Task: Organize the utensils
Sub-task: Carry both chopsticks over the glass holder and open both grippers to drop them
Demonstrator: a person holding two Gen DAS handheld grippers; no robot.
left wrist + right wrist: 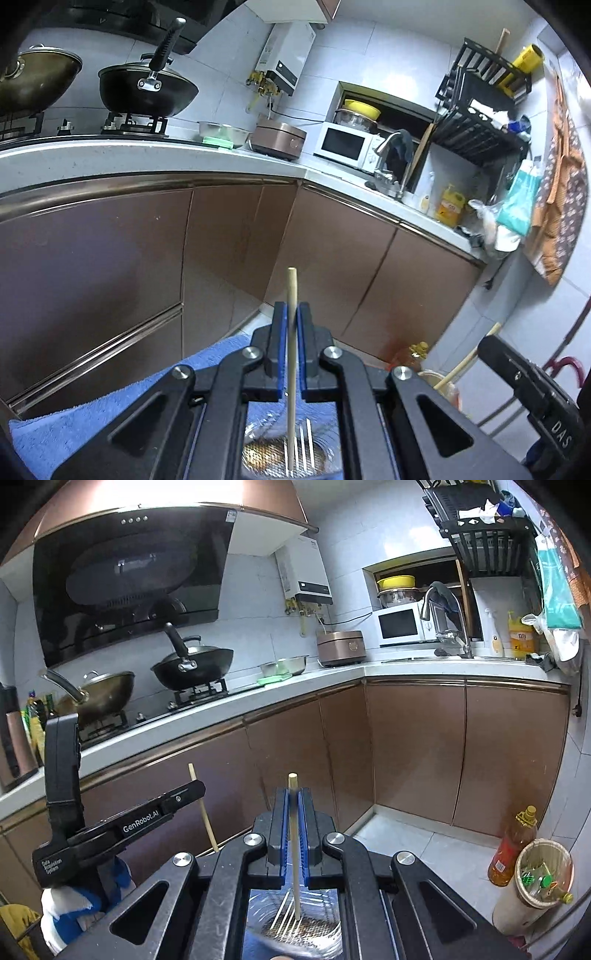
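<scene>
My left gripper point(291, 314) is shut on a pale wooden chopstick point(291, 291) that stands upright between its blue pads. Its lower end hangs over a clear glass cup point(284, 456) holding metal utensils. My right gripper point(293, 799) is shut on a second wooden chopstick point(293, 781), also upright, its lower end inside a clear glass cup point(295, 926) with several thin utensils. The left gripper point(199, 788) with its chopstick point(201, 805) shows at the left of the right wrist view. The right gripper's body point(524, 380) shows at the lower right of the left wrist view.
A blue towel point(92, 413) lies under the cup. Brown cabinets point(413, 753) run under a white counter point(332, 672) with woks, a rice cooker point(341, 648), a microwave point(400, 624) and a sink tap. An oil bottle point(511, 845) and a bin point(535, 886) stand on the floor at right.
</scene>
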